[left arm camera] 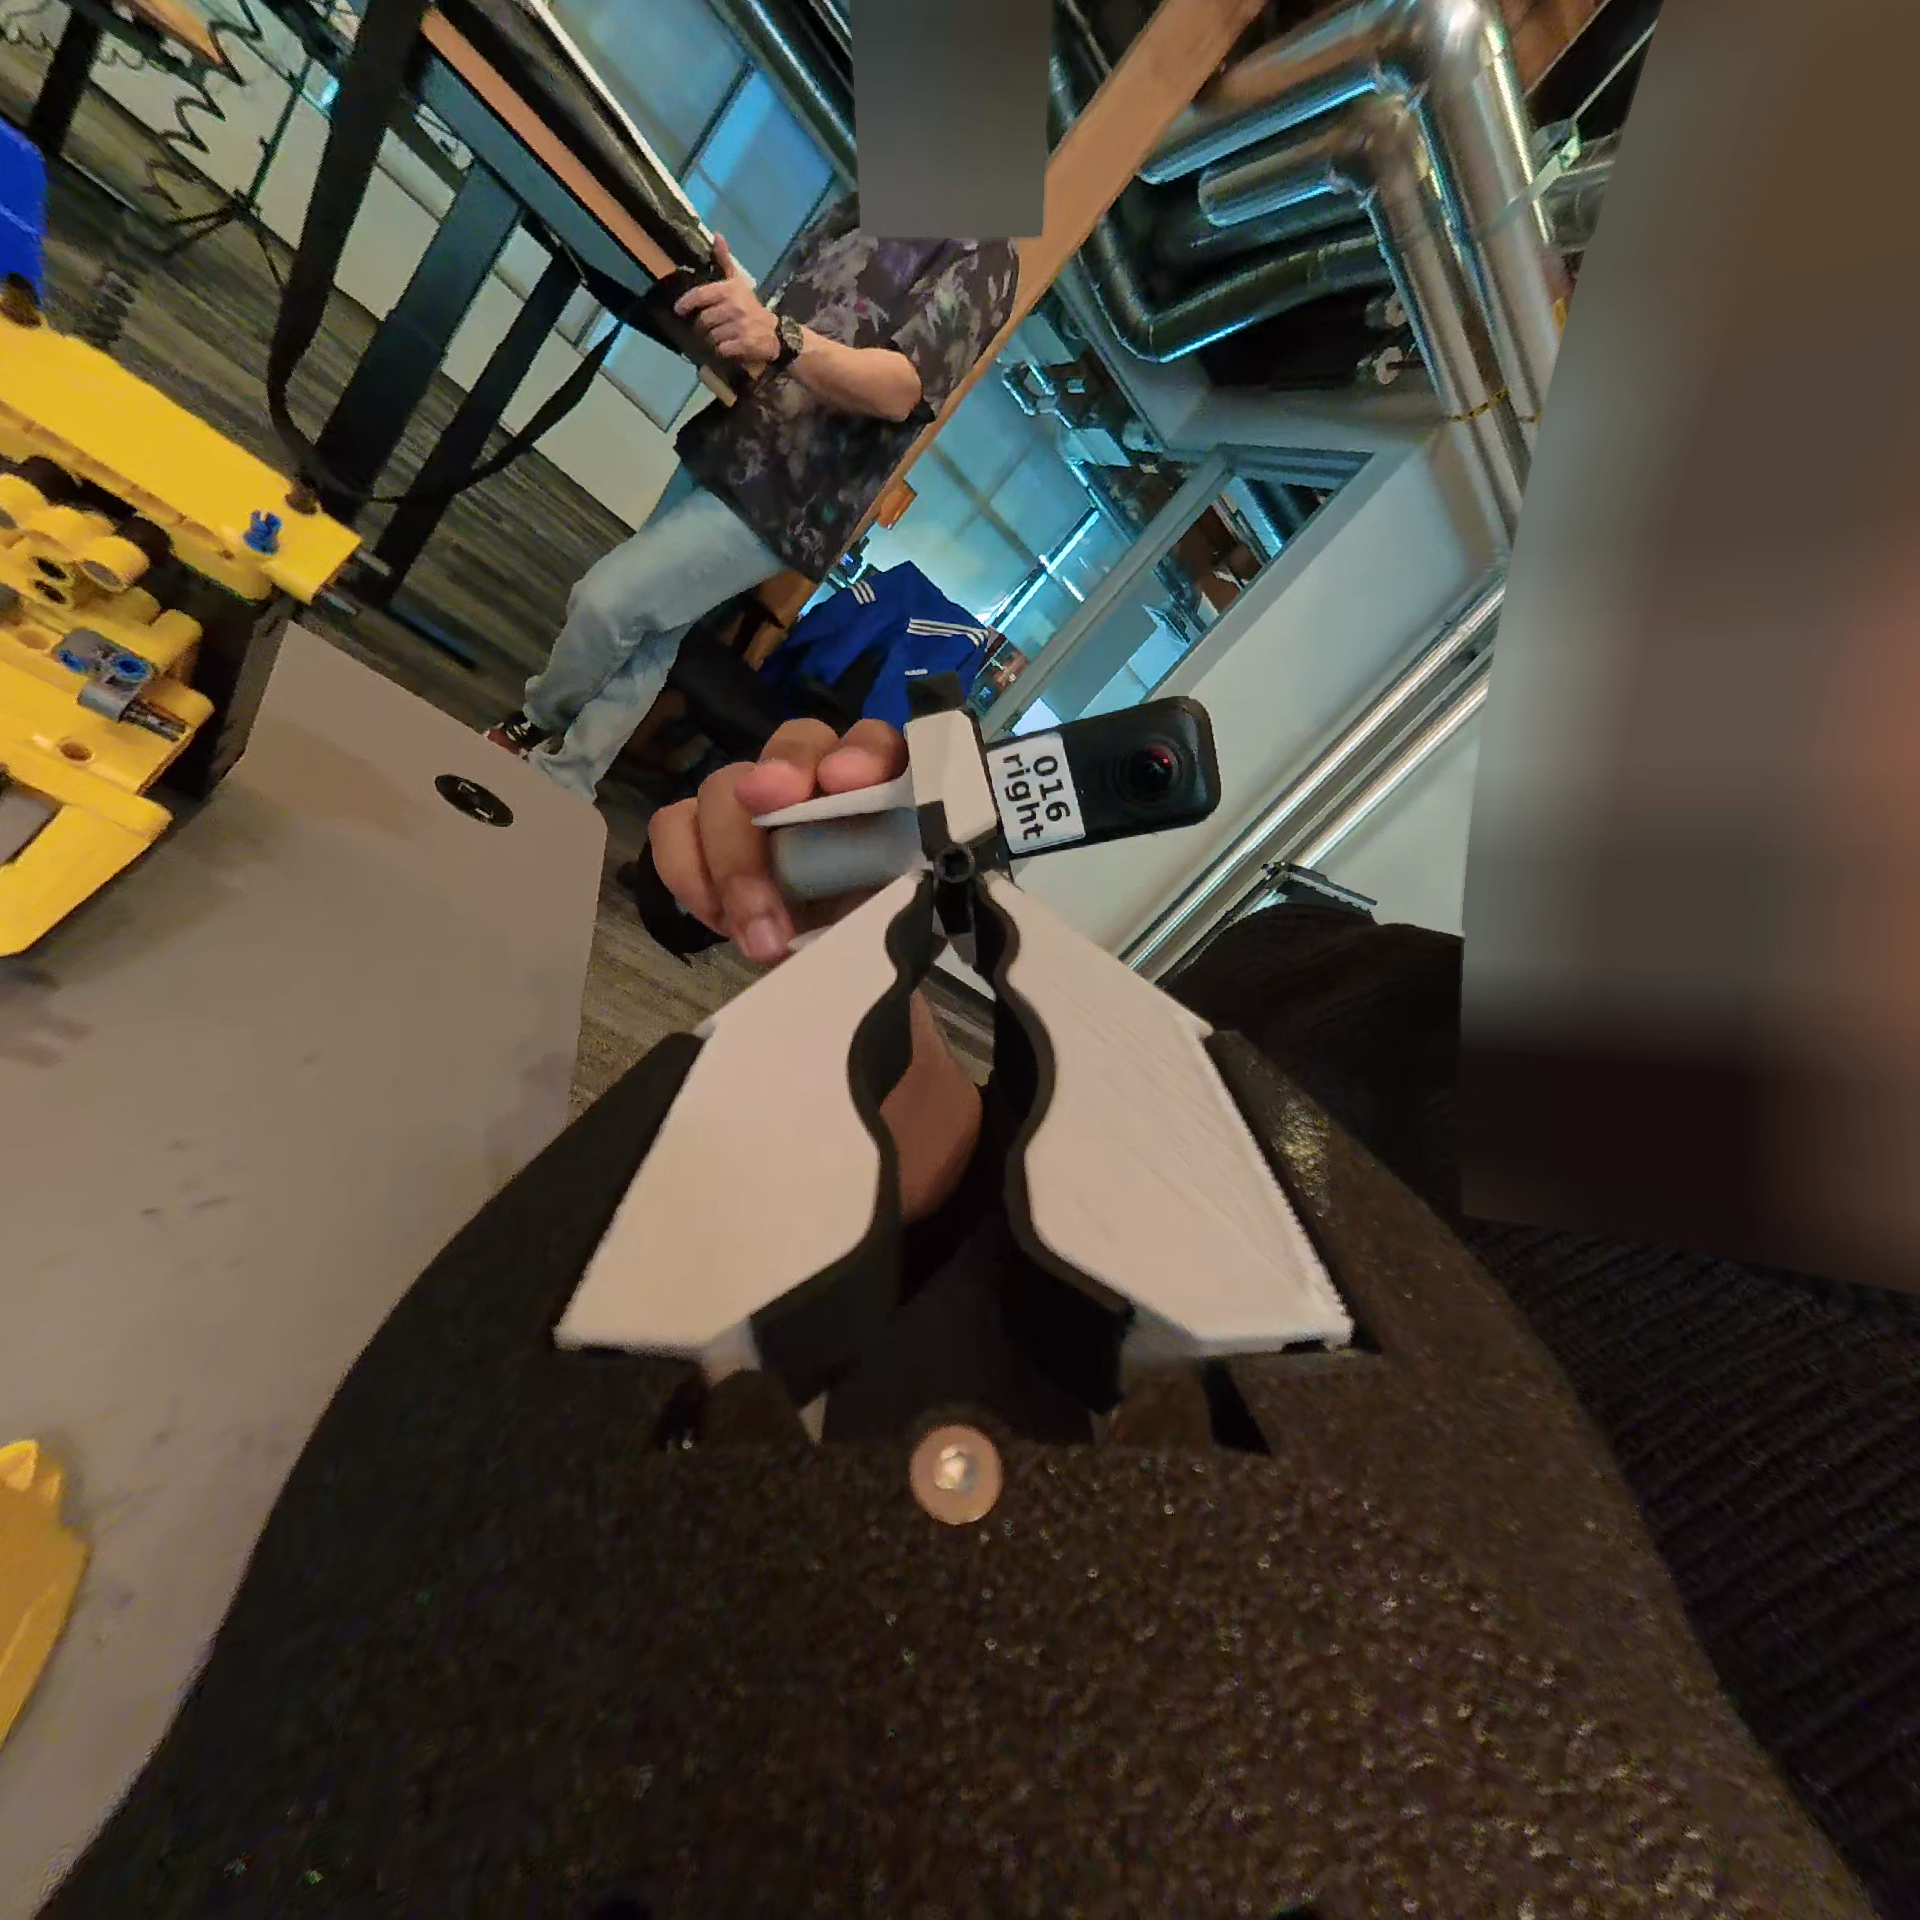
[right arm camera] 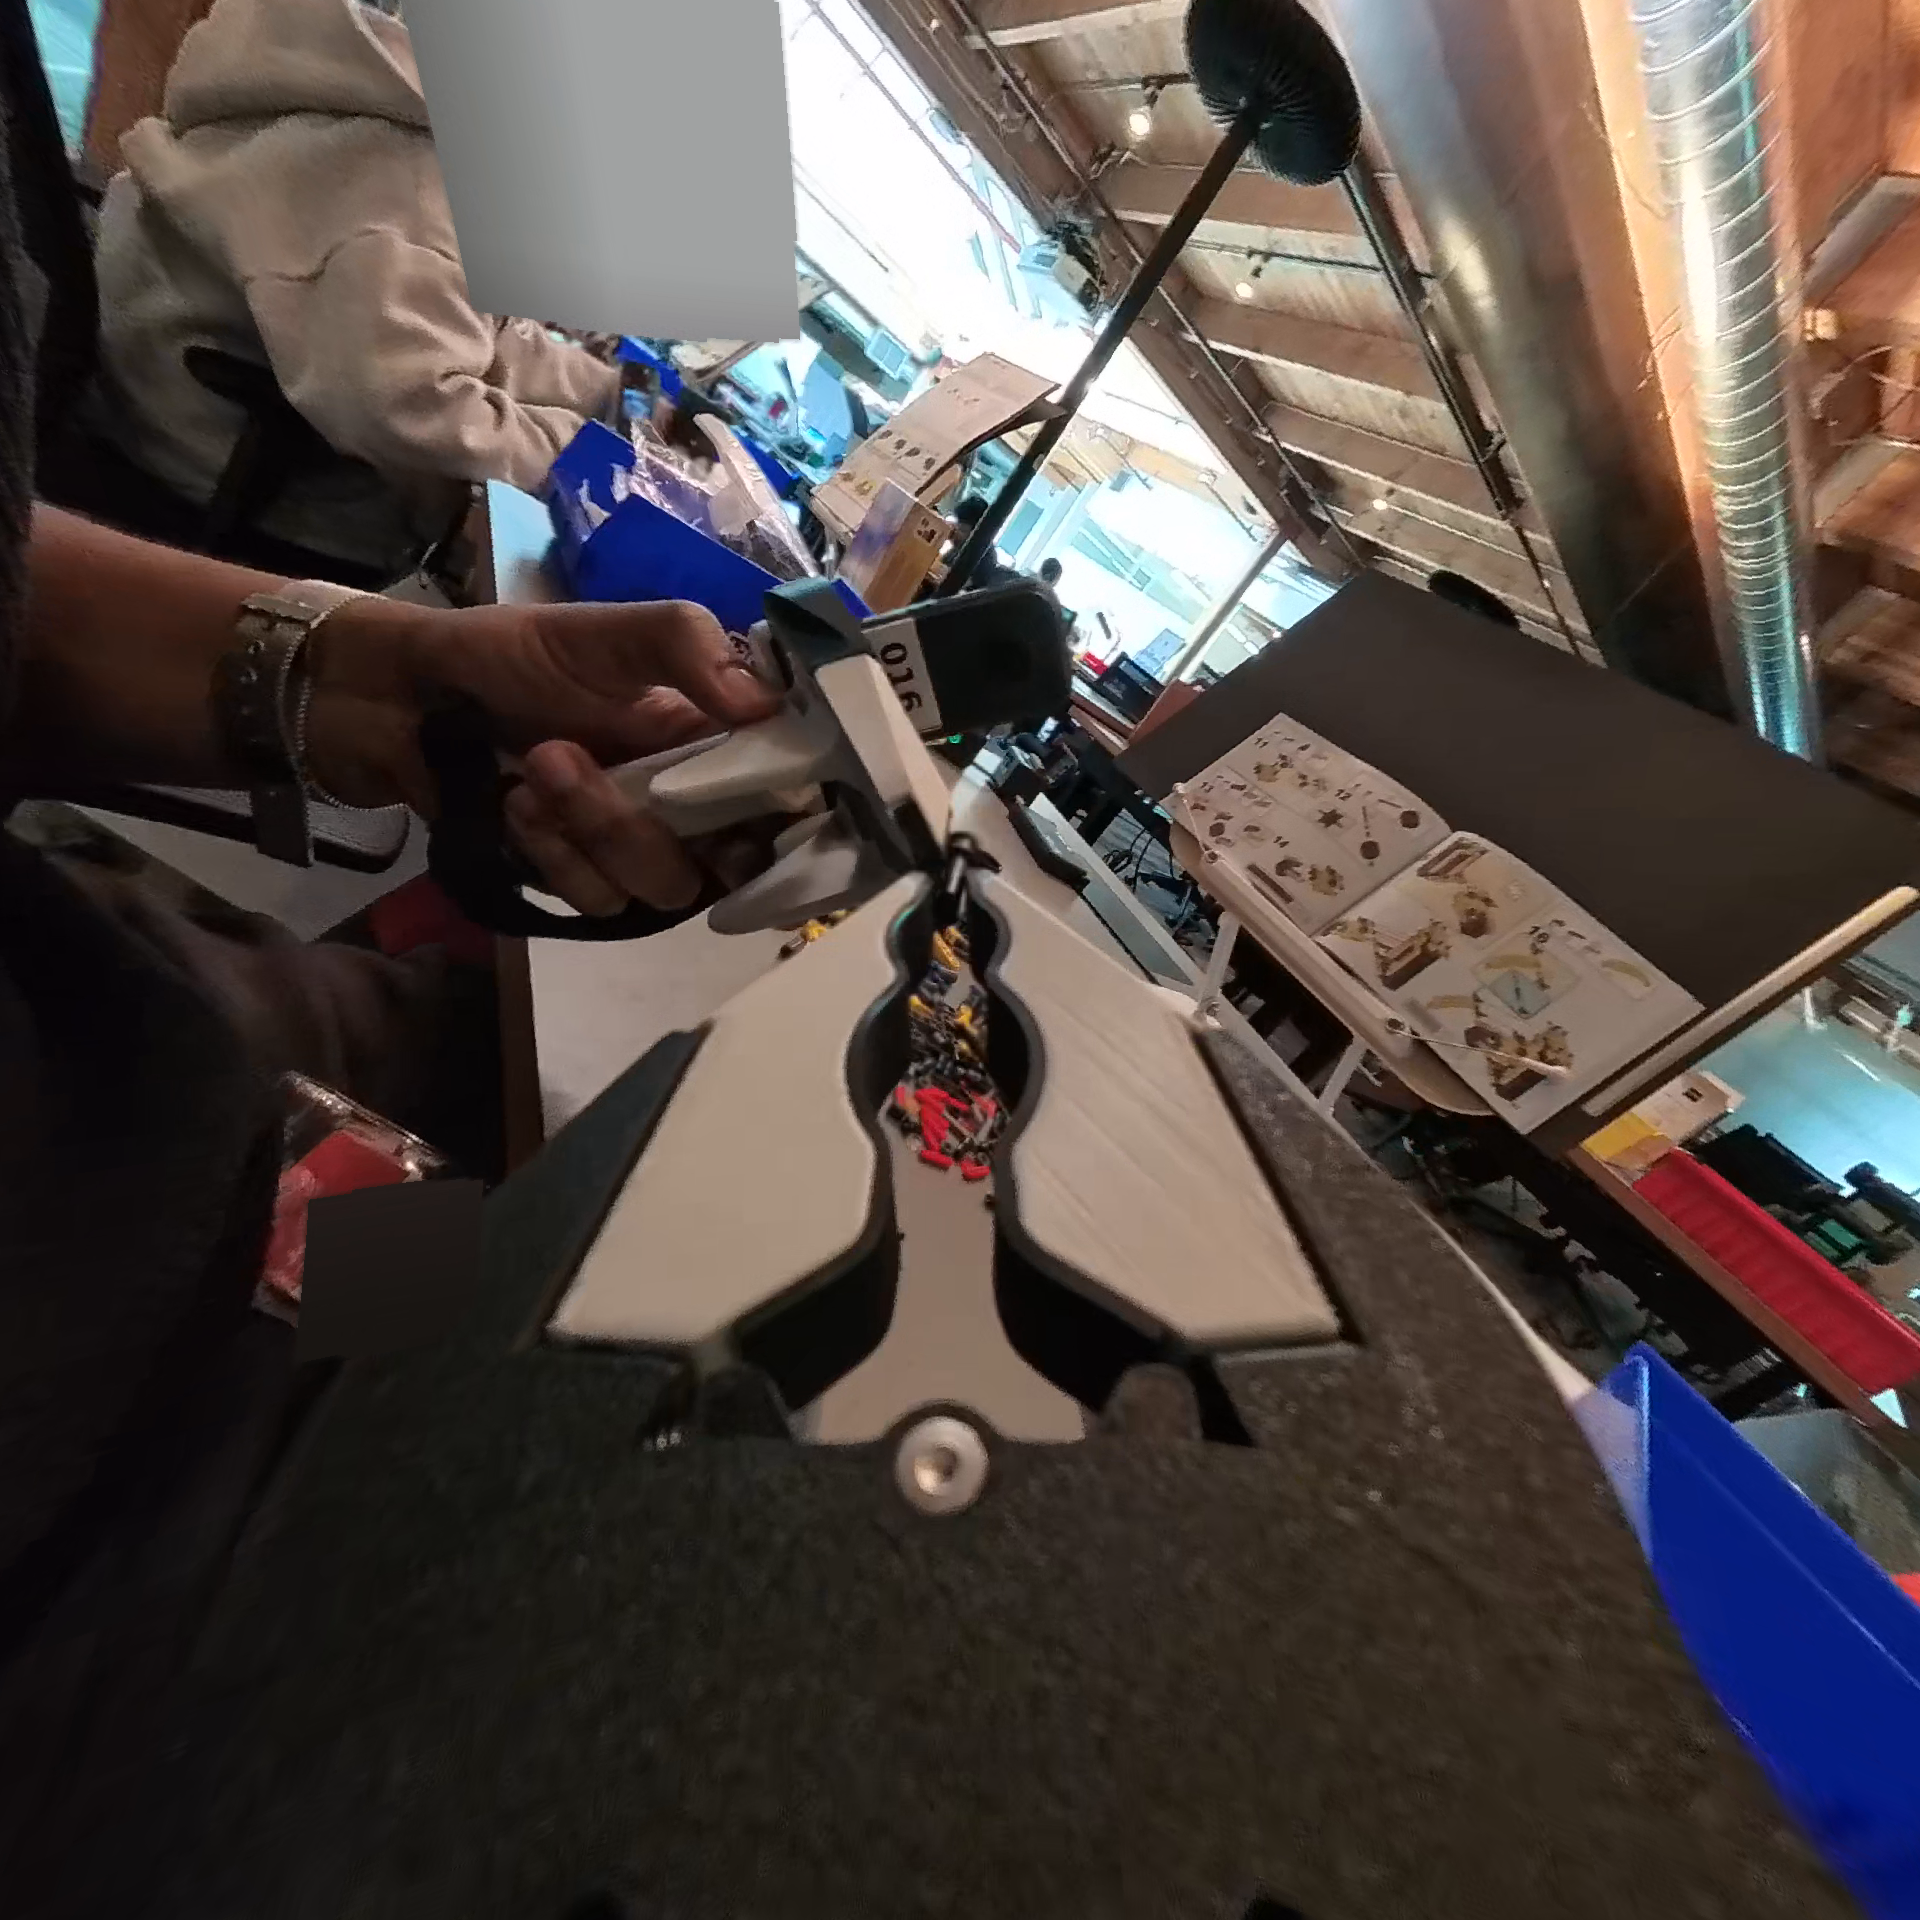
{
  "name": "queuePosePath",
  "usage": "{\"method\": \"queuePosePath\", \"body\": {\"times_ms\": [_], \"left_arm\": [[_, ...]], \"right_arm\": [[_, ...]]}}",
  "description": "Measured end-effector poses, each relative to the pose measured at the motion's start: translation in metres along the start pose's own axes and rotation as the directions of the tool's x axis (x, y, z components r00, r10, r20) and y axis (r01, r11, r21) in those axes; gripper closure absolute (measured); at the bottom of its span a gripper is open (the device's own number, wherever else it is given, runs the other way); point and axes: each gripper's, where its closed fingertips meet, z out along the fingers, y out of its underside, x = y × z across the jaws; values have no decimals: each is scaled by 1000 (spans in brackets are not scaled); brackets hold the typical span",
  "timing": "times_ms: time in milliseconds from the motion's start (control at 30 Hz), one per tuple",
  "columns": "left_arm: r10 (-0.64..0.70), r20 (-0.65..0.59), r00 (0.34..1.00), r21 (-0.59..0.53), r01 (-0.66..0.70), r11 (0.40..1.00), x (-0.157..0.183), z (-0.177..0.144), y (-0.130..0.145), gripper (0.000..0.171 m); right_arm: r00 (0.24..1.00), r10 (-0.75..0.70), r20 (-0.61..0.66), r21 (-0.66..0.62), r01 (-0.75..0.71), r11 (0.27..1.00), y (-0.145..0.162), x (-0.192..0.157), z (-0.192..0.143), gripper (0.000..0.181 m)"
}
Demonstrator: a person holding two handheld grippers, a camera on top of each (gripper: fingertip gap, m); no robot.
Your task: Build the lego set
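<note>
**Both claws on one tiny black pin**

We've got the left claw [left arm camera: 951, 891] and right claw [right arm camera: 954, 883] tip to tip in mid-air. Each looks pinched together on the same little black pin [left arm camera: 953, 864], as far as we can tell. It's a stubby dark bit with a cross-shaped end, held up off the desk [left arm camera: 260, 1039]. A yellow model [left arm camera: 104, 623] sits at the left claw's 9 o'clock. A parts pile [right arm camera: 945, 1101] shows between the right claw's fingers, with a booklet [right arm camera: 1403, 914] at 3 o'clock.

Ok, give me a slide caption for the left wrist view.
Left gripper pinching a small black part tip to tip with the hand-held right gripper, beside a yellow brick model.
</note>
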Motion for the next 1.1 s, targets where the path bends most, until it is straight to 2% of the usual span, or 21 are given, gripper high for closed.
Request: {"method": "queuePosePath", "body": {"times_ms": [133,233,367,500,600,1100], "left_arm": [[-11,8,1000,74,10,997,-4,-14,-11,160],[6,36,999,51,-8,999,-9,-17,-8,157],[5,25,1000,46,-6,999,-7,-13,-7,153],[-2,51,999,13,2,1000,-13,-11,-1,156],[7,36,999,37,-8,999,-10,-12,-4,165],[14,56,998,32,-16,999,-14,-13,-1,166]], "right_arm": [[998,59,0,47,-59,997,-1,5,-3,178],[995,99,8,81,-100,992,-3,7,-5,179],[996,83,20,34,-84,996,7,3,-1,178],[996,87,22,38,-88,995,8,2,0,178],[997,76,26,17,-76,997,12,1,0,178],[999,43,0,40,-42,998,12,1,0,176]]}}
